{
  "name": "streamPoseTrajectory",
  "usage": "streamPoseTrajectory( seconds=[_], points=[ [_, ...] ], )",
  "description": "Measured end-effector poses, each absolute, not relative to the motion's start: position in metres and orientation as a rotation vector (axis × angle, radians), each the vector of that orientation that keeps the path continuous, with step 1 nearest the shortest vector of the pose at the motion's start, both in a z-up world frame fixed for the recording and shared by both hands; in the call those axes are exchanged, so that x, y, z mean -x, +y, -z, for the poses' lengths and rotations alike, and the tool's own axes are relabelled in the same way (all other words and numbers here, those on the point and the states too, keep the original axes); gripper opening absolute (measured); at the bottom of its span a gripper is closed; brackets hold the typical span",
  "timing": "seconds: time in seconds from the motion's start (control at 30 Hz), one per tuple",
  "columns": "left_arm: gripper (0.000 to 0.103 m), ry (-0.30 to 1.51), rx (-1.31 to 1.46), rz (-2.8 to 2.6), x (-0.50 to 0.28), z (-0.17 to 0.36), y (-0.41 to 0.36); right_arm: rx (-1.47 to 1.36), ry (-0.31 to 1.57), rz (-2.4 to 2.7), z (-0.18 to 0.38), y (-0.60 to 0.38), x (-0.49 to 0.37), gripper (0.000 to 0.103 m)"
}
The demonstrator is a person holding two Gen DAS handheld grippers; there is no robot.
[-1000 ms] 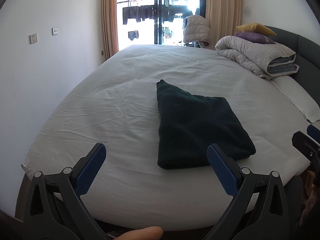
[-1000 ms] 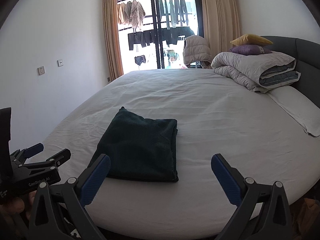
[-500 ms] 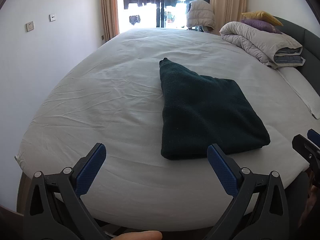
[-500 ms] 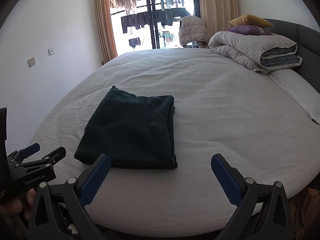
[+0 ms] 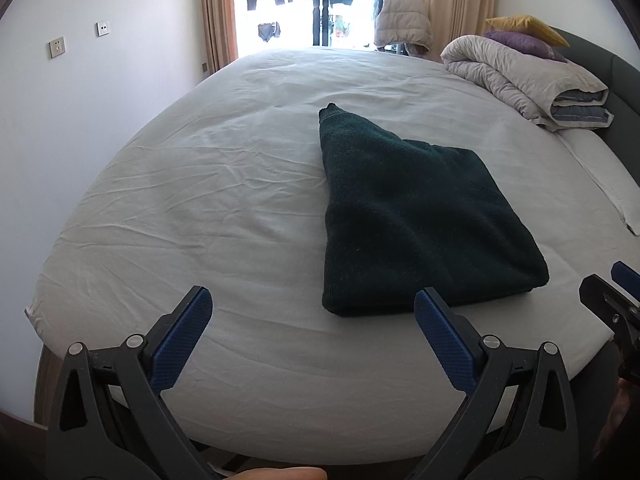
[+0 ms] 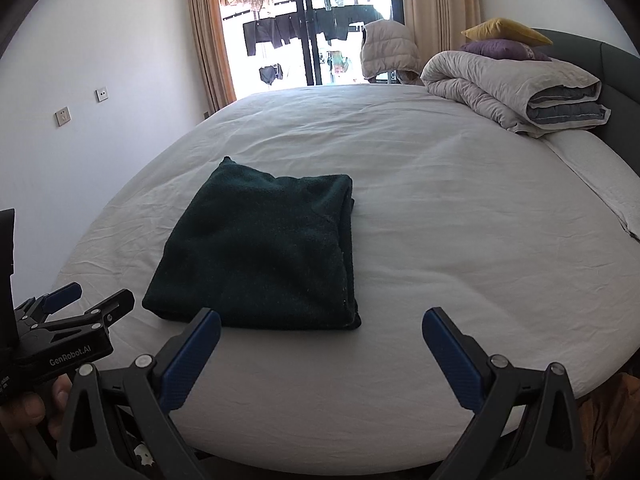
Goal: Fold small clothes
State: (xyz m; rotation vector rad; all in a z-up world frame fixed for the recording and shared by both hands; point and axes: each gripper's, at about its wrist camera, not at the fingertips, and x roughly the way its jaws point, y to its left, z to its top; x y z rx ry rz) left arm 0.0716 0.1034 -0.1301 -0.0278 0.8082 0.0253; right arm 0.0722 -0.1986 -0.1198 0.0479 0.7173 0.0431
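A dark green garment (image 5: 416, 216) lies folded into a flat rectangle on the white bed sheet (image 5: 224, 208); it also shows in the right wrist view (image 6: 264, 252). My left gripper (image 5: 312, 320) is open and empty above the near edge of the bed, just short of the garment's front edge. My right gripper (image 6: 320, 340) is open and empty, close to the garment's front right corner. The left gripper also shows at the left edge of the right wrist view (image 6: 76, 312), and the right gripper at the right edge of the left wrist view (image 5: 612, 296).
A rolled grey duvet (image 6: 516, 88) with purple and yellow pillows (image 6: 504, 40) lies at the bed's far right by the dark headboard (image 6: 600, 60). A white pillow (image 6: 600, 176) lies along the right edge. Curtains and a balcony door (image 6: 320, 24) stand beyond the bed; a white wall (image 6: 80, 100) is on the left.
Both grippers have come closer to the bed and tilted down a little, so the folded garment looks larger and nearer. The garment has not moved. Both grippers stayed open.
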Motion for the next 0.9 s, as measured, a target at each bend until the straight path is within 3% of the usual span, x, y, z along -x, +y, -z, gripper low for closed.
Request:
streamPoseTrajectory(
  seconds=[0.9],
  points=[
    [0.103,0.806,0.028,-0.022,-0.0717,0.1314,0.1011,-0.048,0.720,-0.043,0.1205,-0.1975,-0.0726,0.103]
  ],
)
